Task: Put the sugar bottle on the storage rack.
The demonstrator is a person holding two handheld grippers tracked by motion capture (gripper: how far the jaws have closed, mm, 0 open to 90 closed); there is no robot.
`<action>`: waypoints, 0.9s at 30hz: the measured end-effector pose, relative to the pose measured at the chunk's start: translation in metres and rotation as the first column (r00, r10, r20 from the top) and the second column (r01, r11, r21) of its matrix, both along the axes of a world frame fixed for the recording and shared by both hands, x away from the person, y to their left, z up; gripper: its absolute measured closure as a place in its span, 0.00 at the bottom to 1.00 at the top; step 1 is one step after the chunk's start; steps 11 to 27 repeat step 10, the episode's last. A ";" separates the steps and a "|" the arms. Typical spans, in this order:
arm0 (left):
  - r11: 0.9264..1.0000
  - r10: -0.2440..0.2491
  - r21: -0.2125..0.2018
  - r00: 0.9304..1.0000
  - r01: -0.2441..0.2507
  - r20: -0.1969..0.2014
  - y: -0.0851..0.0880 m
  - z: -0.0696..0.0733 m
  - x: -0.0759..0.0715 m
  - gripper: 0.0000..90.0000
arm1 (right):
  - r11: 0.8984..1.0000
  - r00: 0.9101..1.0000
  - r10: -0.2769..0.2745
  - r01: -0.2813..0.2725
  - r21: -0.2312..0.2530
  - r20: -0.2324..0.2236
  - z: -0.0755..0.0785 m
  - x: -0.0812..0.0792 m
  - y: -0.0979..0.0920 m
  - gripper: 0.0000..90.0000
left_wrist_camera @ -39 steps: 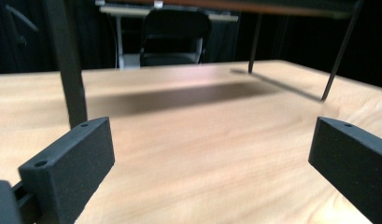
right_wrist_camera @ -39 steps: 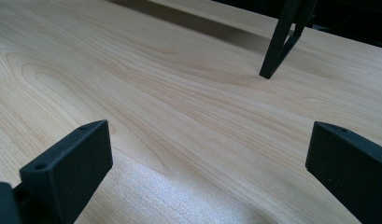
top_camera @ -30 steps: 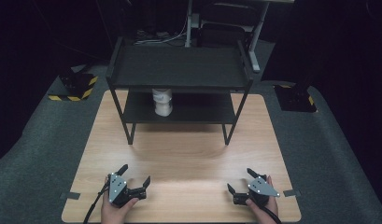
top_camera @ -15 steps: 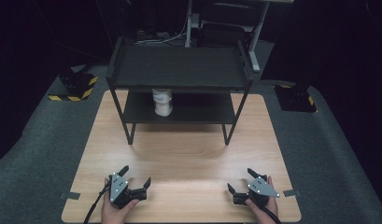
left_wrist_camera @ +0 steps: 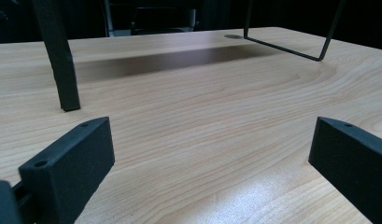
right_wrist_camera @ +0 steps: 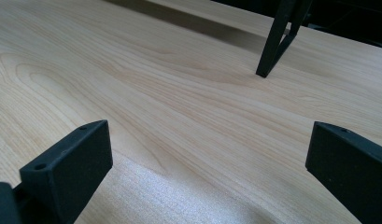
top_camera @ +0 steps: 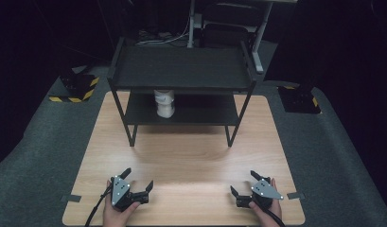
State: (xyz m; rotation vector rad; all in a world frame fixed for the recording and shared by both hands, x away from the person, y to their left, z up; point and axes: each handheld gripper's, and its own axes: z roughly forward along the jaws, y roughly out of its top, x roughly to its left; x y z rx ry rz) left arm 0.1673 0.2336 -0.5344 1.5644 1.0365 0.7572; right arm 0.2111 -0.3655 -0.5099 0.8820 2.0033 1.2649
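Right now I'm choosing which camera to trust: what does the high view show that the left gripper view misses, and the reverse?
High view alone: the white container on the lower shelf of the black rack, plus both hands with the left tool and right tool open. Left gripper view alone: a close look at one rack leg standing on the wood. Both: the wooden table.

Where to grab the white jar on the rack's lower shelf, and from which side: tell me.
Probably grip the white jar around its upright body, jaws horizontal, coming in level from the table's near side. The rack's top shelf covers it from above, so a top-down grasp is blocked. Both the left gripper and right gripper are open.
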 end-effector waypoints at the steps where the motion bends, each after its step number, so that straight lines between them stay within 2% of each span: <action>1: 1.000 -0.002 0.001 1.000 0.002 0.002 0.000 0.000 0.000 0.01 | 1.000 1.000 0.002 -0.002 -0.002 0.001 0.000 0.000 0.000 0.01; 10: 1.000 -0.010 -0.014 1.000 0.010 0.001 0.003 -0.001 0.000 0.01 | 1.000 1.000 -0.010 0.009 0.008 0.004 -0.001 -0.001 0.000 0.01; 27: 1.000 -0.010 -0.014 1.000 0.010 0.001 0.003 -0.001 0.000 0.01 | 1.000 1.000 -0.010 0.009 0.008 0.004 -0.001 -0.001 0.000 0.01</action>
